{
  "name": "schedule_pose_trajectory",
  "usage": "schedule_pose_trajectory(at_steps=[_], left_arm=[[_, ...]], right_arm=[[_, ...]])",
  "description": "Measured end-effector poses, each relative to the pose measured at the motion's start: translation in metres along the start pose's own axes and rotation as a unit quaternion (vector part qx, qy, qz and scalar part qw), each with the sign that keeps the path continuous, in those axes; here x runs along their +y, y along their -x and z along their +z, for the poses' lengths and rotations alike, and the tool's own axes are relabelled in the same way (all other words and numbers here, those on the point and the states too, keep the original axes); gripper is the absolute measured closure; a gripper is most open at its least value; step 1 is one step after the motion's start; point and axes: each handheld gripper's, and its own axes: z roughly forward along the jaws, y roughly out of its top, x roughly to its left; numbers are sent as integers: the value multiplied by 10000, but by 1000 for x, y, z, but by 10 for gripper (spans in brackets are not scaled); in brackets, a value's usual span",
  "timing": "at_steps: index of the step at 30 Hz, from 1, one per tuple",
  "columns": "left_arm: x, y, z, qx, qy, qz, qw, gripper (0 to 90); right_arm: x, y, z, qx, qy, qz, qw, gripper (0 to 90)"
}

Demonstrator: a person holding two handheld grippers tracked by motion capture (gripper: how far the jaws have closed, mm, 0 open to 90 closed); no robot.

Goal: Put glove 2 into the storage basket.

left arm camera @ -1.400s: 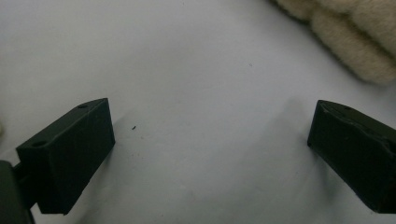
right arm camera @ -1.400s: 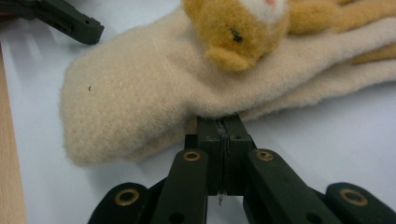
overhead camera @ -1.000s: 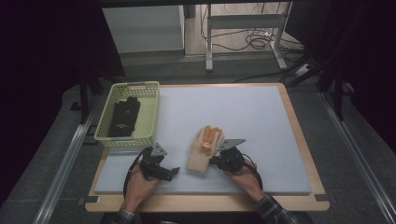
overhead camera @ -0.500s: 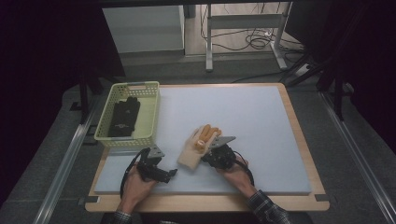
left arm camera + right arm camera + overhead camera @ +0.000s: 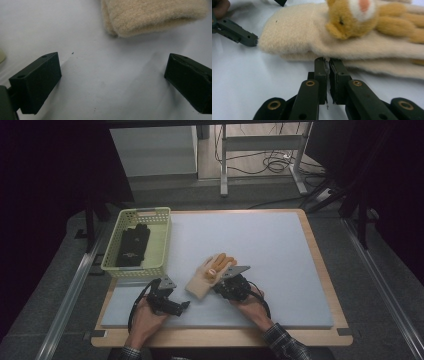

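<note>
A cream fleece glove [image 5: 207,275] with an orange bear on its back lies flat on the pale blue mat [image 5: 260,240], fingers pointing away. My right gripper [image 5: 218,284] sits at its near right edge. In the right gripper view its jaws [image 5: 327,61] stand a thin slit apart and have just been opening slightly, with fluff from the glove [image 5: 294,32] edge still pinched at the tips. My left gripper [image 5: 181,305] rests on the mat left of the cuff. Its jaws are wide open around bare mat [image 5: 110,82], with the glove cuff [image 5: 152,15] just ahead.
A pale green basket [image 5: 112,265] stands at the mat's left edge with a black glove [image 5: 134,245] inside. The wooden table rim [image 5: 330,285] frames the mat. One jaw of the left gripper [image 5: 237,32] lies near the cuff in the right gripper view.
The right gripper has dragged the glove a little to the left, toward the left gripper, and the glove has turned slightly. The left hand has kept still.
</note>
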Motion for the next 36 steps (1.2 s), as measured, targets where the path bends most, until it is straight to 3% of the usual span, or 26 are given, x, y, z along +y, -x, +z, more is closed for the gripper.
schedule_pose_trajectory(at_steps=[5,18,23,31,36], left_arm=[[0,0,0,-6,8,-7,10000,8],[2,3,-1,7,-27,-136,9999,2],[6,3,-5,-202,40,-343,9992,2],[30,9,-9,-302,191,-231,9991,0],[52,14,0,-292,103,-139,9994,0]], right_arm=[[-4,6,-16,-175,55,-28,9998,767],[-27,29,-52,-646,39,186,9977,624],[-40,41,-65,-851,59,359,9957,571],[-57,57,-82,-1258,-52,471,9909,430],[-66,65,-88,-1471,-140,506,9877,337]])
